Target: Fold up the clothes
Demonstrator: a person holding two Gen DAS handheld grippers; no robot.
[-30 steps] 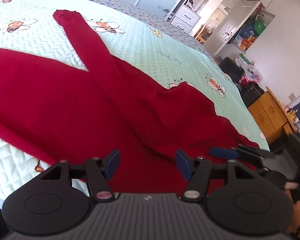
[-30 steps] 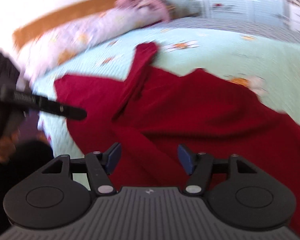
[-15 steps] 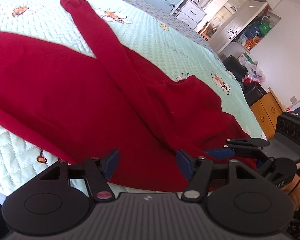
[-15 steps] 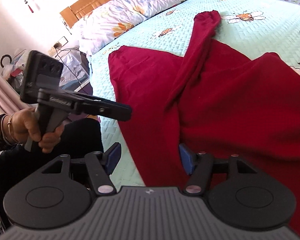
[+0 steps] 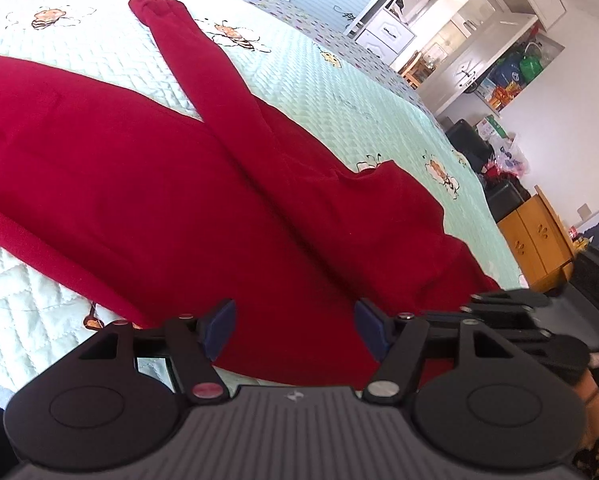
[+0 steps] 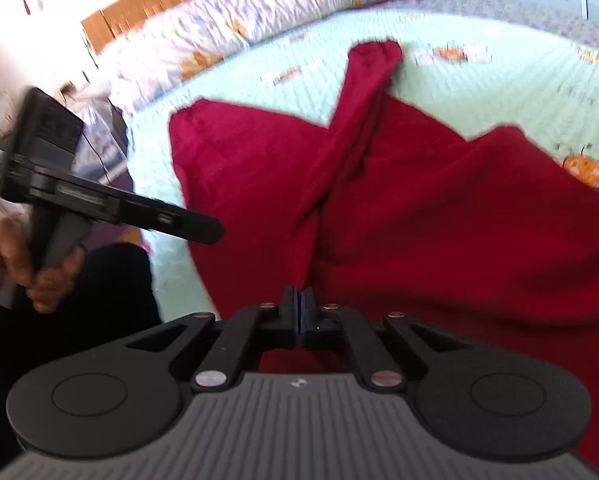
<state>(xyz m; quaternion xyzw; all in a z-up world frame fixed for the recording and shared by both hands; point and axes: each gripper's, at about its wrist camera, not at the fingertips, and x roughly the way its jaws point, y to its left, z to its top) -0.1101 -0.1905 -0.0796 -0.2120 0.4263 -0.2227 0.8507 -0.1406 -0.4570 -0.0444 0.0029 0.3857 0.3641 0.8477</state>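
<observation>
A big bed (image 5: 339, 92) has a light green quilt with bees on it. A red sweater (image 5: 147, 184) lies spread out on it, one sleeve (image 6: 351, 120) folded across. The left gripper (image 5: 293, 330) has its jaws wide apart above the sweater's edge. The right gripper (image 6: 299, 312) has its jaws pressed together, right at the red cloth; a pinch cannot be made out.

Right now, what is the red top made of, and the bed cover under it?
The red top looks like soft knit, probably cotton or wool: matte, limp, ribbed cuff. The bed cover looks like quilted cotton: stitched zigzag ridges, printed bees.
</observation>
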